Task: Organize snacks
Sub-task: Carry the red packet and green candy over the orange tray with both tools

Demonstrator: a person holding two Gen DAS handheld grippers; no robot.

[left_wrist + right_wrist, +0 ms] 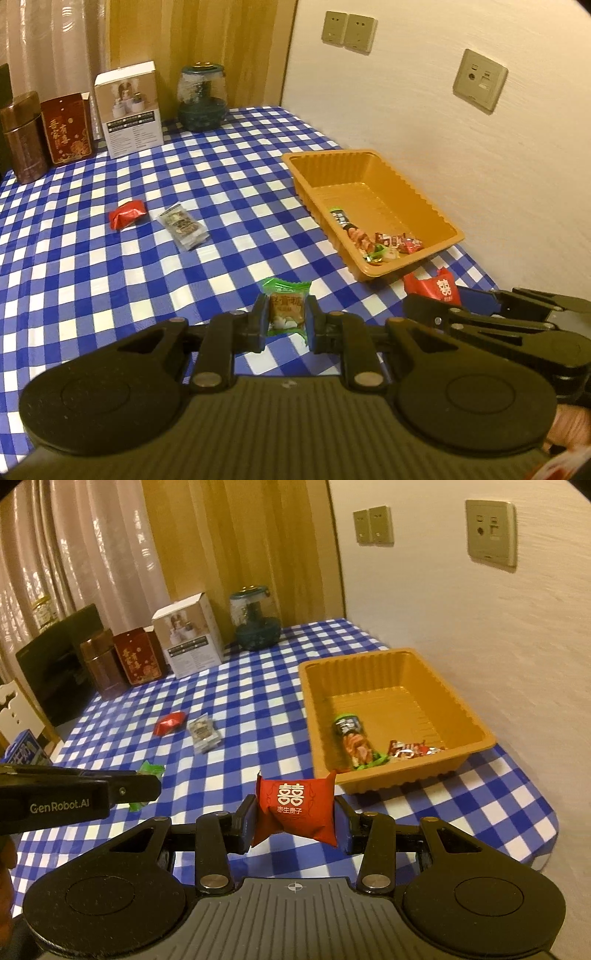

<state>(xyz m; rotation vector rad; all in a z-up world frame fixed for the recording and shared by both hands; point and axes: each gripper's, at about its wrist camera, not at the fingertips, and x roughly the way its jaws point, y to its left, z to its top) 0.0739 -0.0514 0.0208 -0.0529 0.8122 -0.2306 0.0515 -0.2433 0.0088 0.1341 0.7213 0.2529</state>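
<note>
My left gripper (287,320) is shut on a green-wrapped candy (286,309), held above the blue checked tablecloth. A red packet with a white emblem (295,808) is squeezed between the pads of my right gripper (295,818), which is shut on it just short of the orange tray (476,734). That tray (413,192) holds several wrapped snacks (373,240) in its near corner. On the cloth lie a red wrapped candy (126,214) and a silver packet (183,227). The right gripper and its red packet (439,290) show at the right of the left wrist view.
Against the far curtain stand a brown tin (23,136), a red box (68,127), a white carton (129,109) and a glass jar (202,98). The wall with sockets (480,79) runs along the tray's right side. The table edge (546,845) drops off near right.
</note>
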